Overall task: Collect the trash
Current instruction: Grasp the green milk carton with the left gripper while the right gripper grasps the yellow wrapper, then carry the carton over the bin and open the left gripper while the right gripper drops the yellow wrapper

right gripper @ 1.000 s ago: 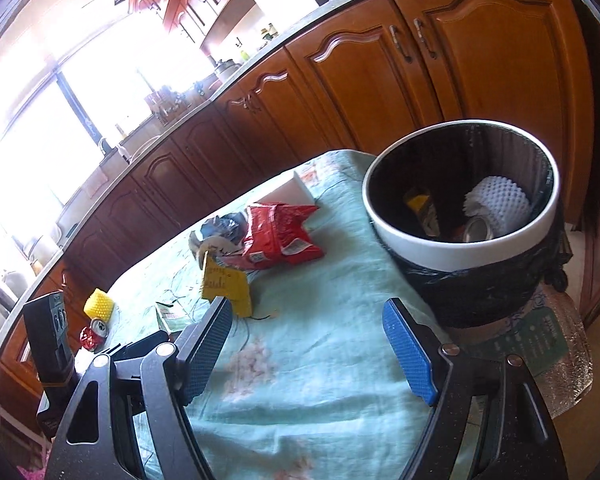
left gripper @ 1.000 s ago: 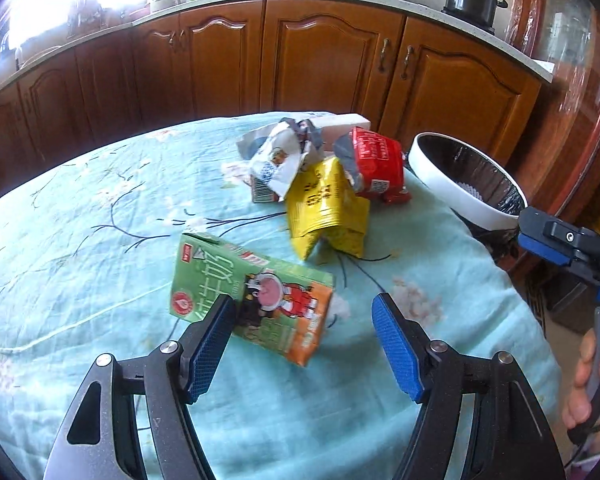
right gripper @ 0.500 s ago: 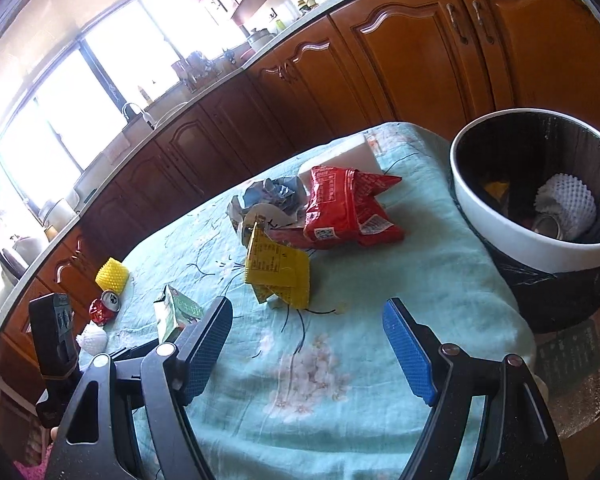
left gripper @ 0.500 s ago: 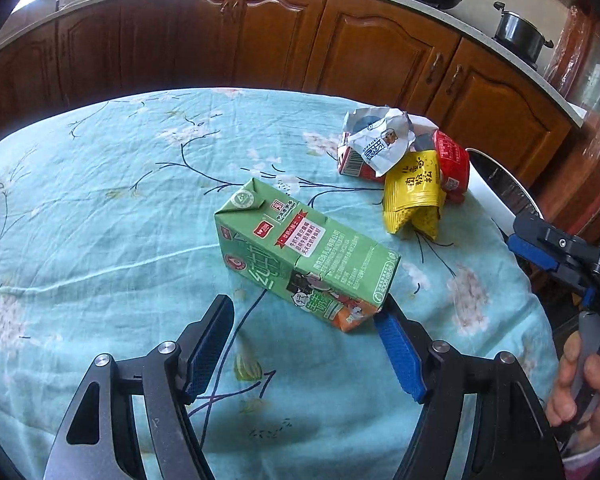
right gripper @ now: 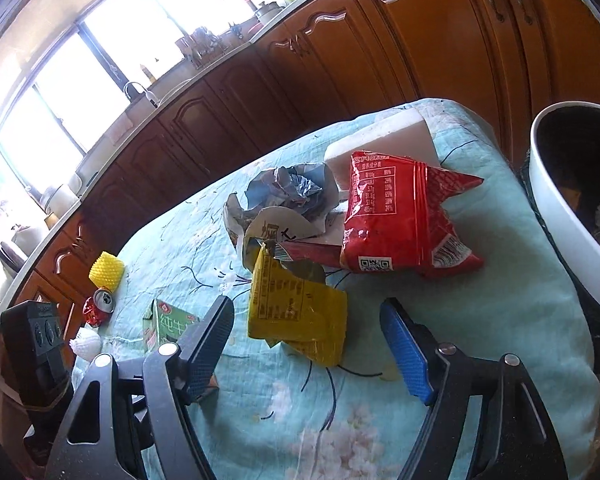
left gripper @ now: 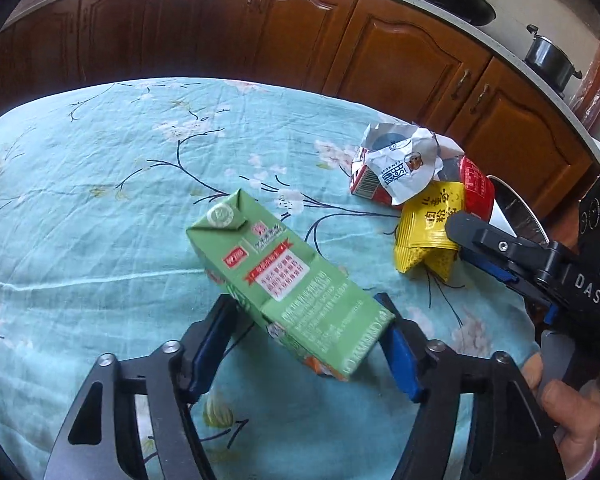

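Left tongs (left gripper: 308, 340) are spread around the carton (left gripper: 288, 280), not yet clamped. Right tongs (right gripper: 308, 344) are held apart below the yellow packet (right gripper: 296, 312), bin (right gripper: 560, 200) at three o'clock.

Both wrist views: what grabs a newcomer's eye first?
In the left wrist view, the green milk carton fills the middle, lying on the teal floral tablecloth between the left claw pads, which bracket its near end. In the right wrist view, the open right claw points at a yellow packet, with a red snack bag and crumpled wrappers behind. The white-rimmed trash bin sits at the table's right edge.
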### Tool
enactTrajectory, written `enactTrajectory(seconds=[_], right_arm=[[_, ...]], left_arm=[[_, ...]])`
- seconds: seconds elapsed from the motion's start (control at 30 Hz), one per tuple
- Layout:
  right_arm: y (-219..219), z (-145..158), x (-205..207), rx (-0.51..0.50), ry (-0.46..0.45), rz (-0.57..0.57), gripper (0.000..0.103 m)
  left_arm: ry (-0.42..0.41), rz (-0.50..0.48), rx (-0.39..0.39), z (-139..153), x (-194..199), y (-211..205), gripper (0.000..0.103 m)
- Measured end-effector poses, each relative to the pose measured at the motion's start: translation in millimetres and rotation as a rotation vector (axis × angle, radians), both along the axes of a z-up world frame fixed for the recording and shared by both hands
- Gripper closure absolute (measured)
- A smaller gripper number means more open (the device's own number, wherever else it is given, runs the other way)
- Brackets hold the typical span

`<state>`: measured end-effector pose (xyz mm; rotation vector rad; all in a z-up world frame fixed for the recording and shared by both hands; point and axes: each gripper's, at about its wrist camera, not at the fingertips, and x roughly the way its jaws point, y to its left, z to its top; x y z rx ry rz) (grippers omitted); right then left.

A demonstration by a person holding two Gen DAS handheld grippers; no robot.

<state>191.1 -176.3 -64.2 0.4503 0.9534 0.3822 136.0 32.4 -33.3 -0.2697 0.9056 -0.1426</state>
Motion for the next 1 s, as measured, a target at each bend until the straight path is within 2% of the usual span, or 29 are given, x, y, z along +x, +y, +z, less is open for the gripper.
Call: enactTrajectory(seconds=[0.03,0.1,0.17,0.2,0.23,0.27,0.43,0.63,1.0], right_arm=[[0.9,-1.7,1.4,-0.002,0.004,0.006,0.049],[2.3,-2.0,0.9,0.011,-0.003,0.017,0.052],[3.0,1.5,-2.4,-0.014,-0.022,0.019,0.055],[3.3,2.6,-3.9,-0.019,-0.027,0.02,0.064],[2.7,3.5,-6.1,-0.018,-0.029,0.02,0.084],[1.3,4.4,-8.2,-0.014,-0.027,0.019,0.088],[-7.6,9.6,-22.5,-0.022,-0.035,0.006,0.092],[-26.9,22.5,-42.8,-0.008,-0.059,-0.025,0.093],[-75.7,39.3,-75.6,-0.004,-0.092,-0.143,0.093]], left_arm=[[-0.006,-0.001,0.001,-0.2,-1.7,1.0,0.052],[-0.018,-0.01,-0.012,0.4,-2.9,5.0,0.065],[-0.034,-0.019,-0.015,2.0,-6.3,7.6,0.07],[-0.037,-0.021,-0.011,2.6,-7.2,7.7,0.071],[-0.04,-0.024,-0.011,2.7,-8.6,8.6,0.071],[-0.043,-0.027,-0.015,2.9,-10.3,9.6,0.071],[-0.068,-0.057,-0.023,9.3,-17.4,9.5,0.072],[-0.117,-0.122,-0.02,26.0,-30.9,-3.3,0.072],[-0.142,-0.238,0.0,40.2,-38.7,-42.4,0.072]])
